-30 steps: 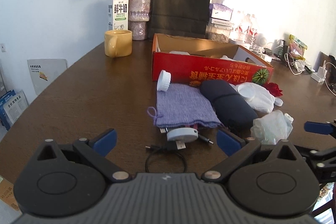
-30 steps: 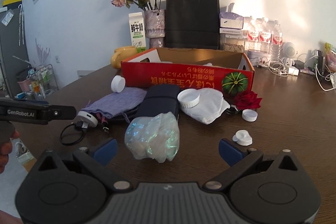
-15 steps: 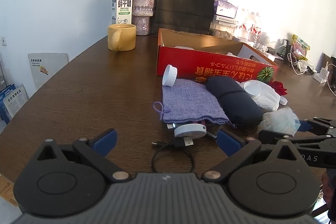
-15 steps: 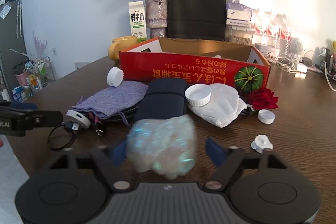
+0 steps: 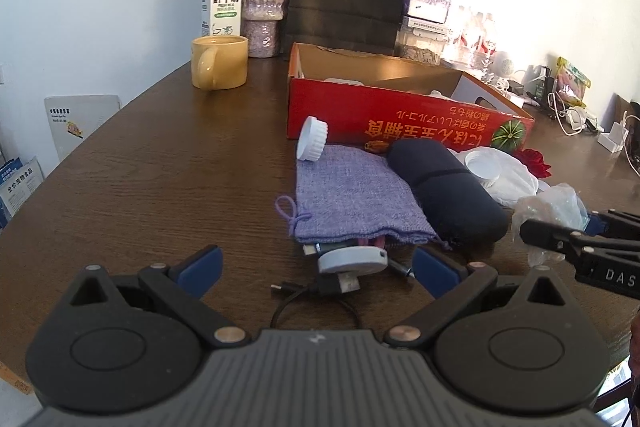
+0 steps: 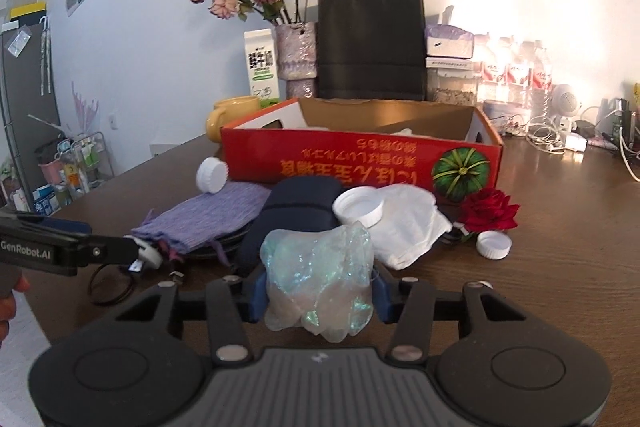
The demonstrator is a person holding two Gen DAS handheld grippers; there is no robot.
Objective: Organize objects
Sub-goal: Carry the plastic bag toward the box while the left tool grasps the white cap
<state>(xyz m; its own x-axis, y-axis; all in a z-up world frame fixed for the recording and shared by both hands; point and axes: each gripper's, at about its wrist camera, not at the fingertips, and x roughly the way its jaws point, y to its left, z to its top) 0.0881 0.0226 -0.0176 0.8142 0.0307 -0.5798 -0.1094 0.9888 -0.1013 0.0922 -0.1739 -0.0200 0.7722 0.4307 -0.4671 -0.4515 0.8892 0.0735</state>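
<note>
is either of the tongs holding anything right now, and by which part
The right tongs have just been closing and now pinch the crumpled iridescent plastic wrap across its lower middle. The left tongs stand open, holding nothing.

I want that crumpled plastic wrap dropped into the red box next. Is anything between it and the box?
Yes. The right gripper has just been closing on the iridescent plastic wrap. Between it and the red cardboard box lie the dark blue pouch and a white lid, so lifting over them looks necessary.
</note>
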